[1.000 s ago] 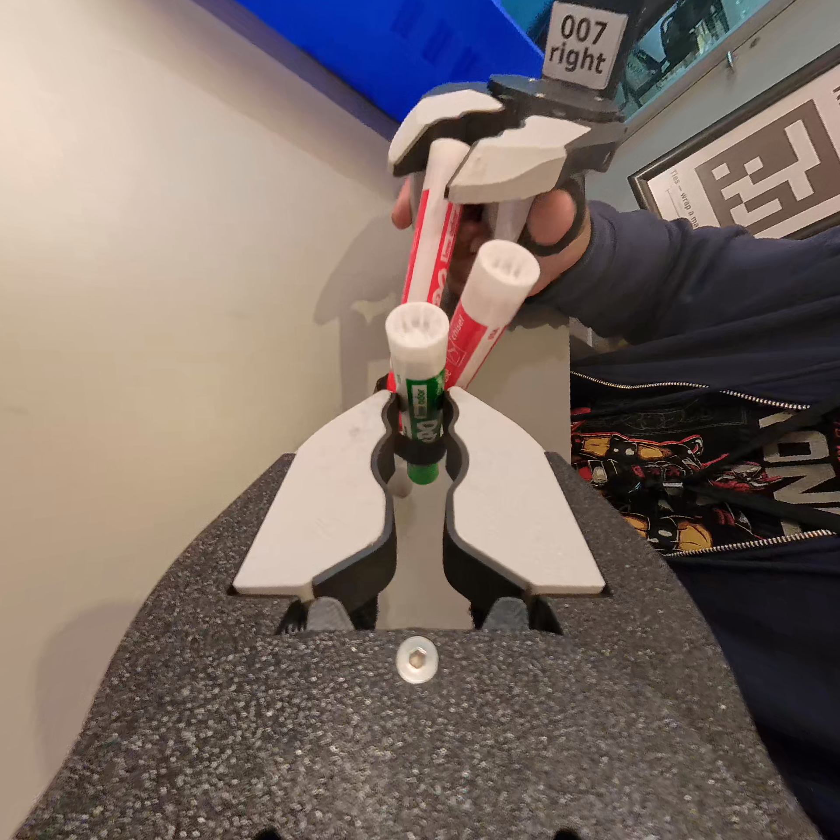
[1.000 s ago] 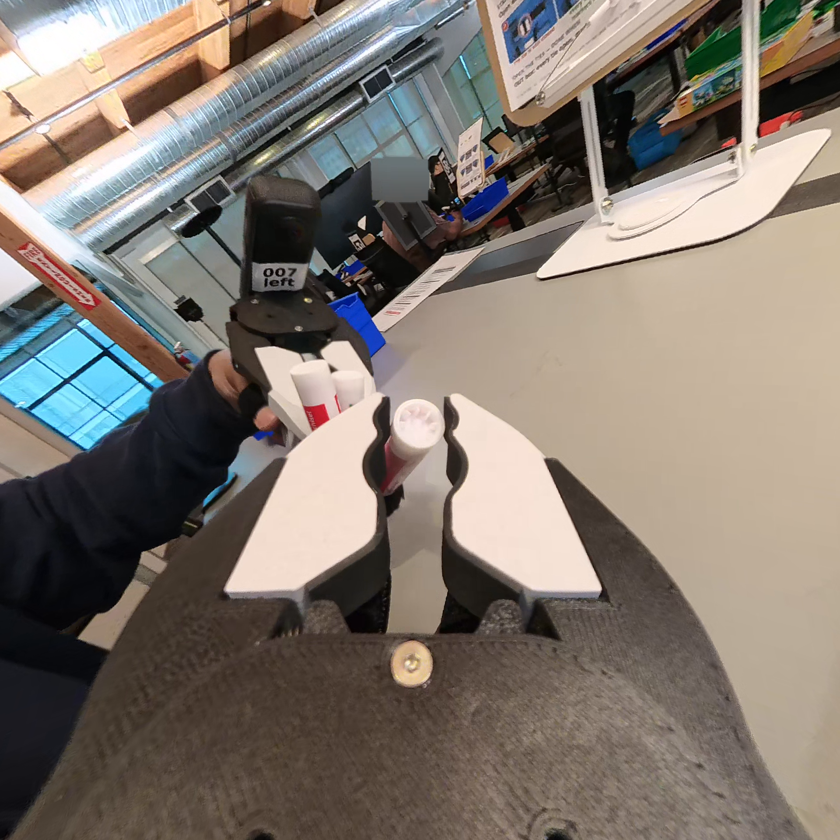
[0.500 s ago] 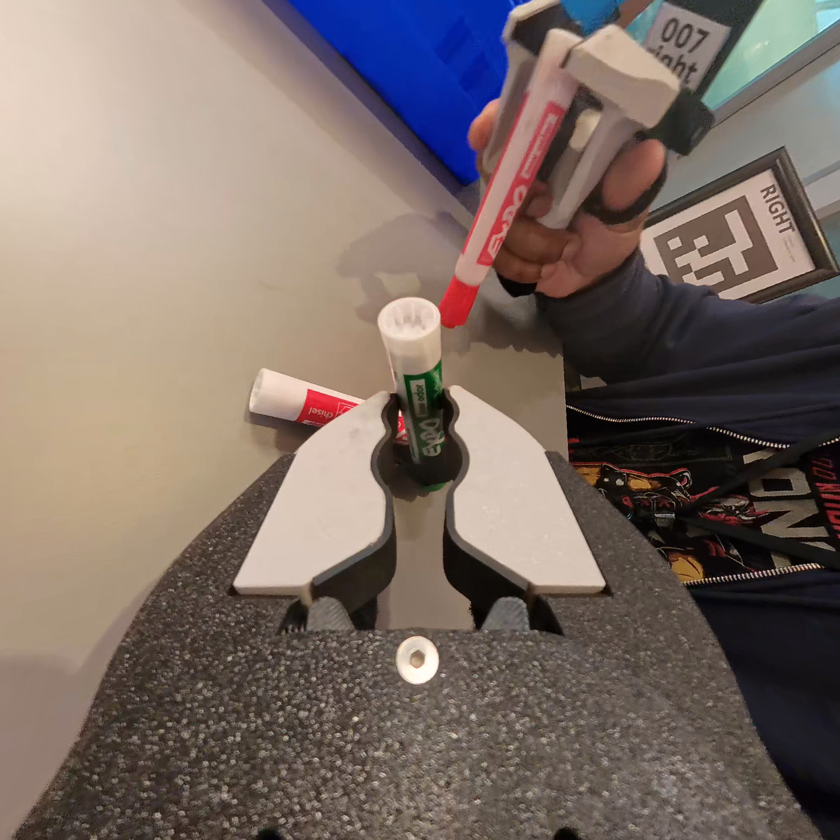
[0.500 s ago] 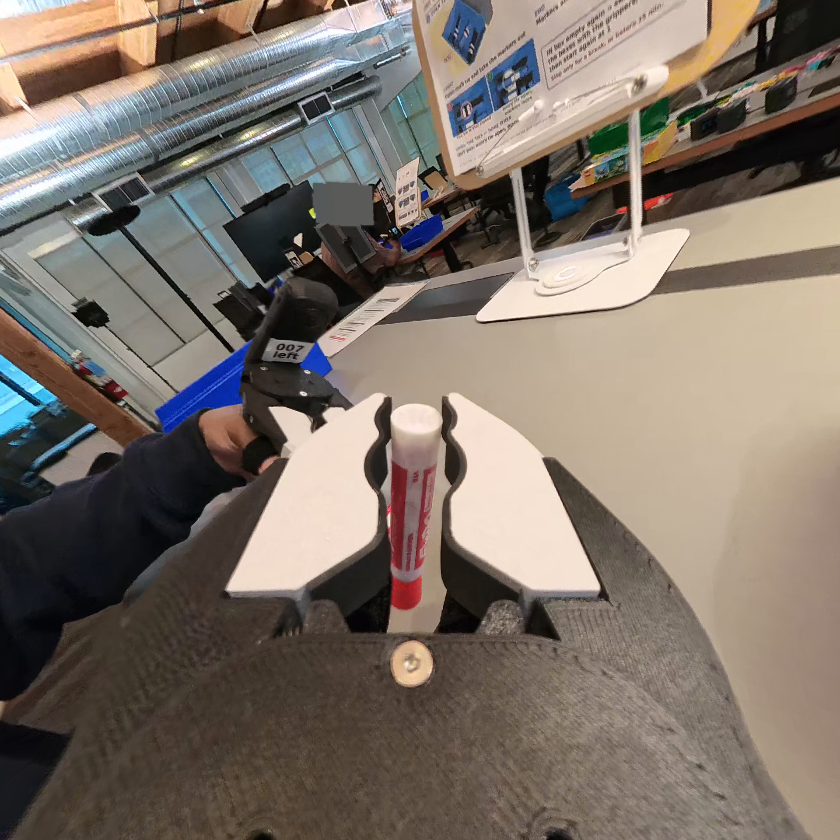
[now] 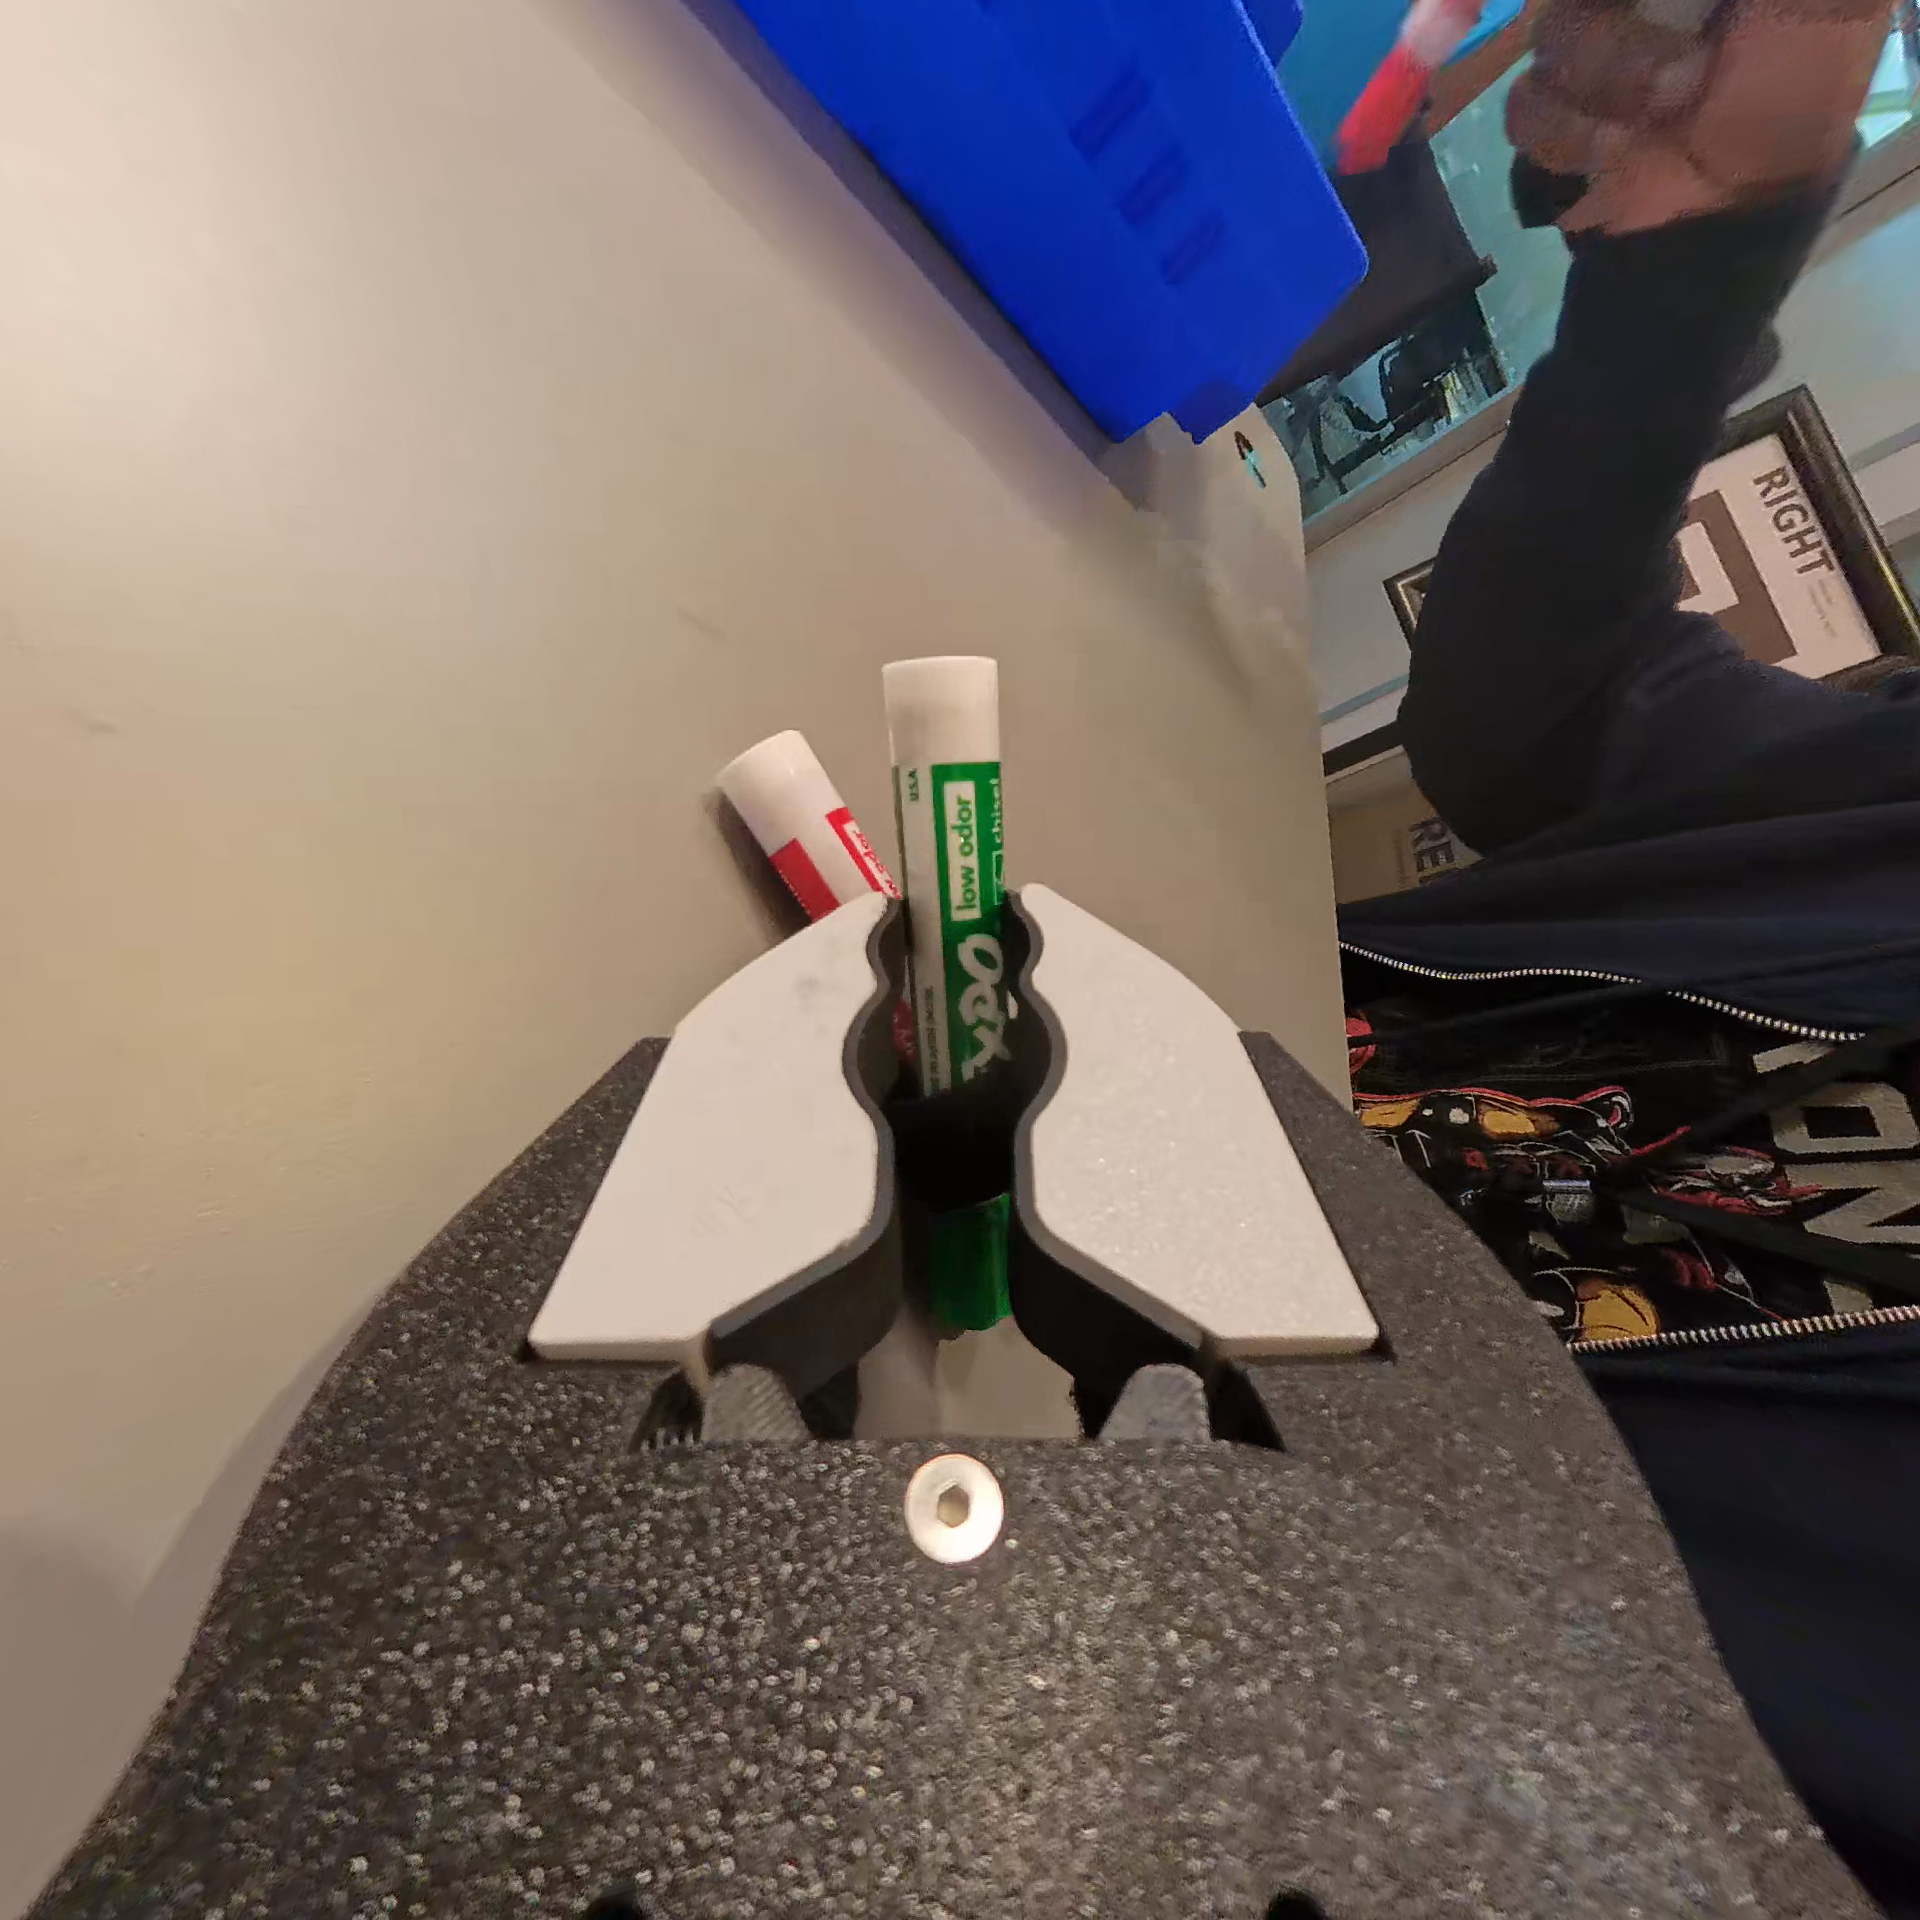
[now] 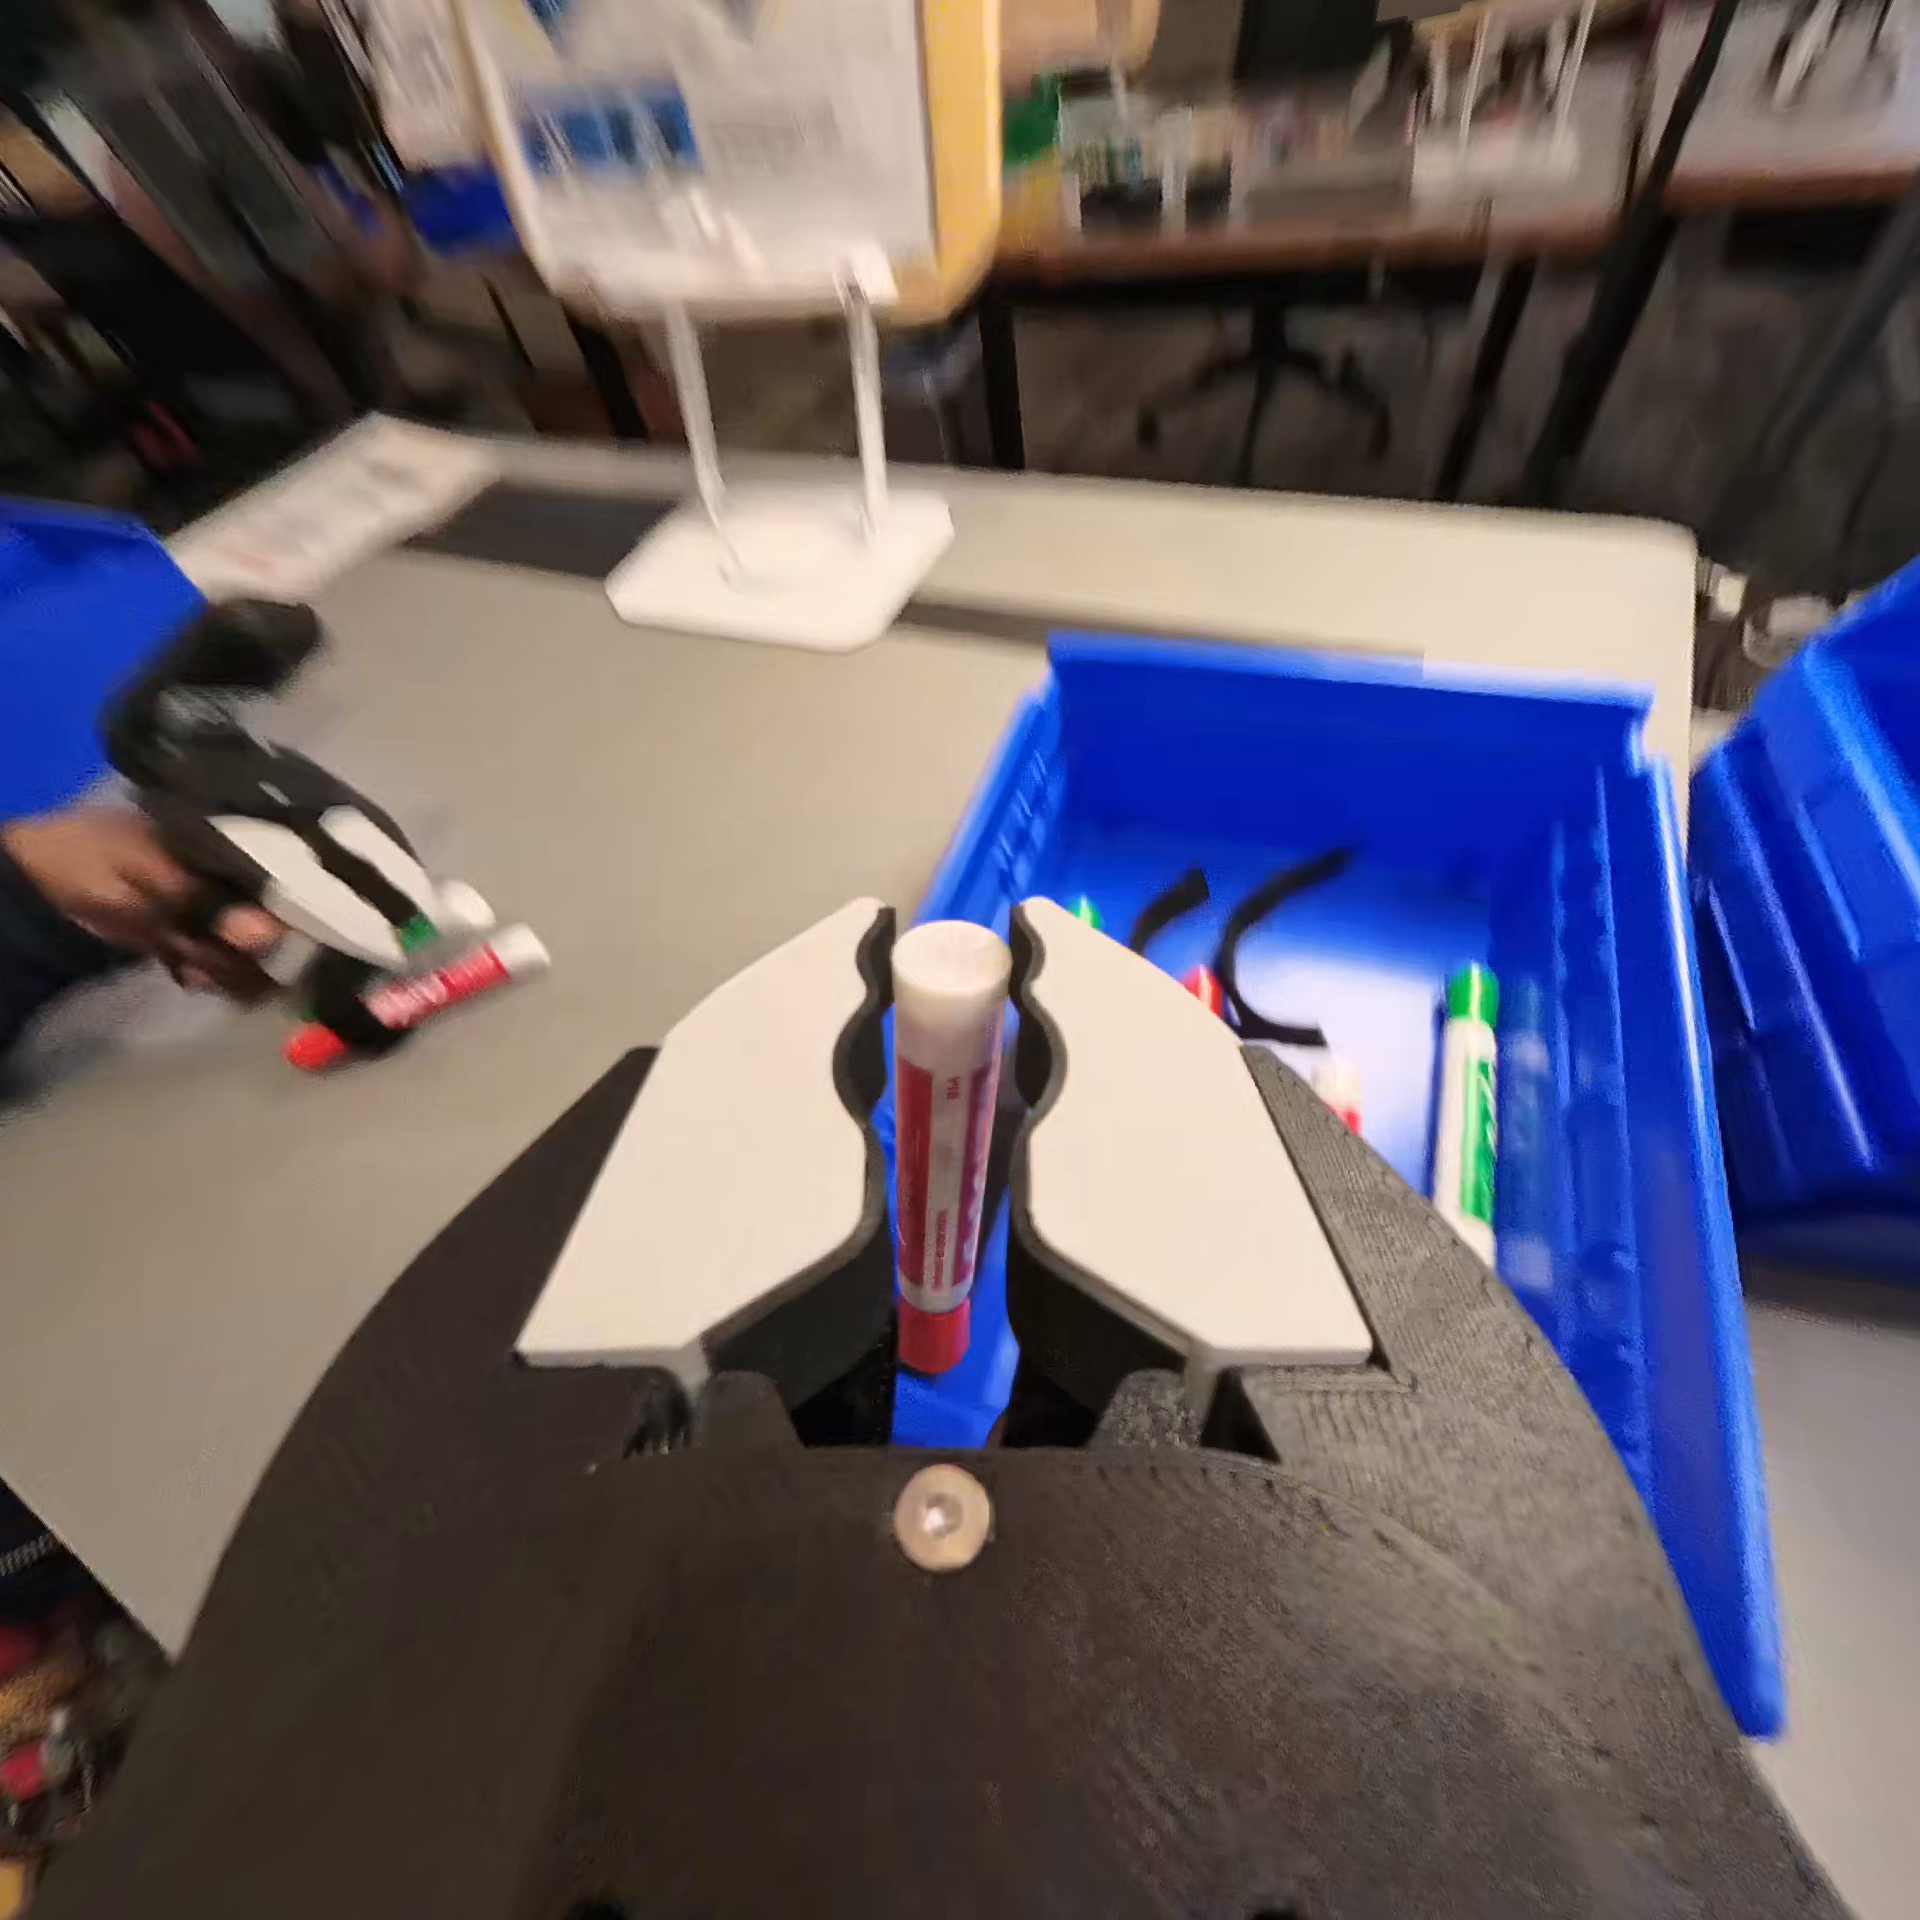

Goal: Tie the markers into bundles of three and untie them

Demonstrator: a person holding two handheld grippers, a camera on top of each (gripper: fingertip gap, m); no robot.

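Mid-untying, it seems: the left gripper [image 5: 954,935] clamps a green marker [image 5: 948,894] low on the table [image 5: 364,520] beside a loose red marker [image 5: 805,831], while the right gripper [image 6: 948,925] clamps another red marker [image 6: 943,1132] above a blue bin [image 6: 1351,707], likely to drop next.

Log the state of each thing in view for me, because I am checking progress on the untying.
Left gripper: shut on the green-labelled white marker.
Right gripper: shut on the red-labelled white marker.
Second red marker: lying loose on the grey table.
Blue plastic bin: open, holding markers and black ties.
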